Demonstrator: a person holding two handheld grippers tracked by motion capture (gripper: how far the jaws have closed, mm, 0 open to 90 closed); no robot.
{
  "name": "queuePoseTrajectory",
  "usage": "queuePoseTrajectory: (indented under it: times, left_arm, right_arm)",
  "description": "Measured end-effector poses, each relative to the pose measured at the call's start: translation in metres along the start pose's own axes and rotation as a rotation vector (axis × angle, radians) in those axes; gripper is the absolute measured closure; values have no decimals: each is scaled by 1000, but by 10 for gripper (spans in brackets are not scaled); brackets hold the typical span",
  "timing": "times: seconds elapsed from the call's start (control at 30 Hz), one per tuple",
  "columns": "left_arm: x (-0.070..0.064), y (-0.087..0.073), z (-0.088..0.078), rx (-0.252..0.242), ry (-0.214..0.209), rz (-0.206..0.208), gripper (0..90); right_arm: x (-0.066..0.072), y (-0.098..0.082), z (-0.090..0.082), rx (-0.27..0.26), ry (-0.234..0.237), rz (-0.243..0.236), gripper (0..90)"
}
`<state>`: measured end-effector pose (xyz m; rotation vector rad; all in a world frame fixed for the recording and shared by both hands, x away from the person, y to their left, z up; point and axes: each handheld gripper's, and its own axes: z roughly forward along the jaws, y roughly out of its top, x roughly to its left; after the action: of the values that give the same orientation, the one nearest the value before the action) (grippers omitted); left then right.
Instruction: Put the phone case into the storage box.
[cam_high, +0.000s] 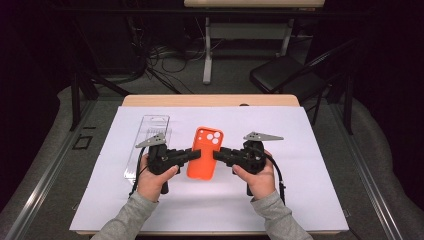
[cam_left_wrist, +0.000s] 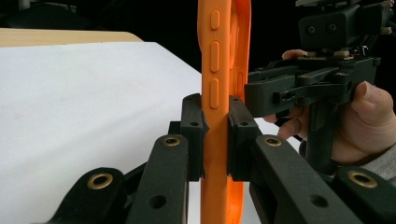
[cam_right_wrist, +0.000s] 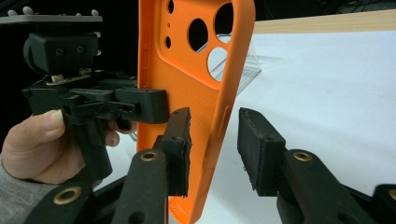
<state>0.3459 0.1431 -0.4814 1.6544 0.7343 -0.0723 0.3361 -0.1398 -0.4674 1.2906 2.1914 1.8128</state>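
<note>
1. We are holding an orange phone case (cam_high: 202, 159) up off the white sheet (cam_high: 310, 190) that covers the table, between our two grippers and near the middle of the sheet.
2. Our left gripper (cam_left_wrist: 215, 135) has its jaws clamped tight on one long edge of the case, just below the side buttons.
3. Our right gripper (cam_right_wrist: 212, 149) straddles the opposite long edge; one pad (cam_right_wrist: 180, 140) sits against the case's inner face while the other stands off it, so the jaws are narrow but not yet gripping.
4. We judge the step in hand to be taking a second grip on the case.
5. Next we need to bring the right jaws together squarely on the edge, keeping the left grip steady.
6. A clear plastic tray (cam_high: 150, 142) lies on the sheet behind the left gripper.
</note>
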Motion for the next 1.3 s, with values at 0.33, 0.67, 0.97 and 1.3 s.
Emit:
queuePoseTrajectory:
  times: [0.33,0.67,0.97,1.3]
  left_arm:
    - [-1,-1,2,6,-5,1,806]
    - [-2,-1,2,7,-8,-3,806]
    - [-2,-1,2,6,-9,-6,806]
    - [-2,-2,2,5,-7,-8,806]
  right_arm:
    - [-1,-1,0,5,17,13,710]
    - [-4,-1,0,7,18,19,769]
    - [-6,-1,0,1,27,38,787]
    - [-7,-2,-1,0,38,58,799]
